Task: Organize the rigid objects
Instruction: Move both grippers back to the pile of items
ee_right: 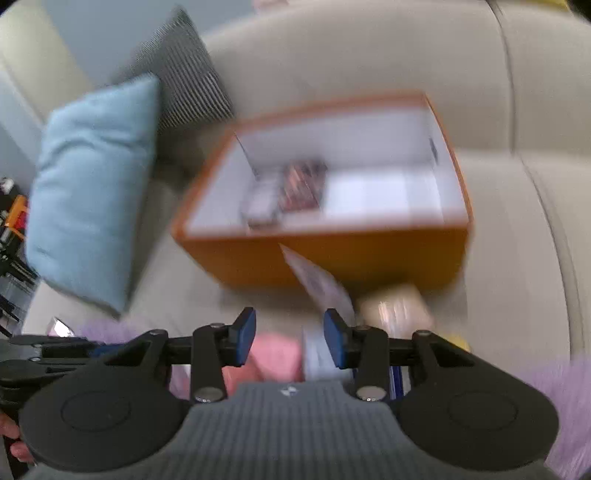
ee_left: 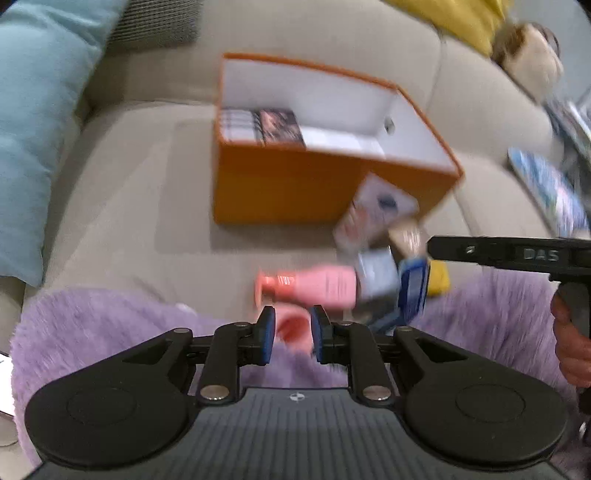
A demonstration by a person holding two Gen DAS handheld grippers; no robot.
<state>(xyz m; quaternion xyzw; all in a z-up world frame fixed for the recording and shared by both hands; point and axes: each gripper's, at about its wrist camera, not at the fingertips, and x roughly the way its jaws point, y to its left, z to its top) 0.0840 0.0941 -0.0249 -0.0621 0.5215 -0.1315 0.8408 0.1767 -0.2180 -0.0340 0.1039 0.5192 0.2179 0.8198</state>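
Observation:
An orange box with a white inside stands on the beige sofa; a dark-covered pack lies in it. The box also shows in the right wrist view. A pile of small items lies in front of it: a pink bottle, white packets, a blue item and a yellow one. My left gripper is closed around a pink object. My right gripper is open above the pink bottle and a white packet. Both views are blurred.
A light blue cushion and a striped grey cushion lie left of the box. A purple fluffy rug covers the near sofa edge. A yellow cushion and magazines lie at the right.

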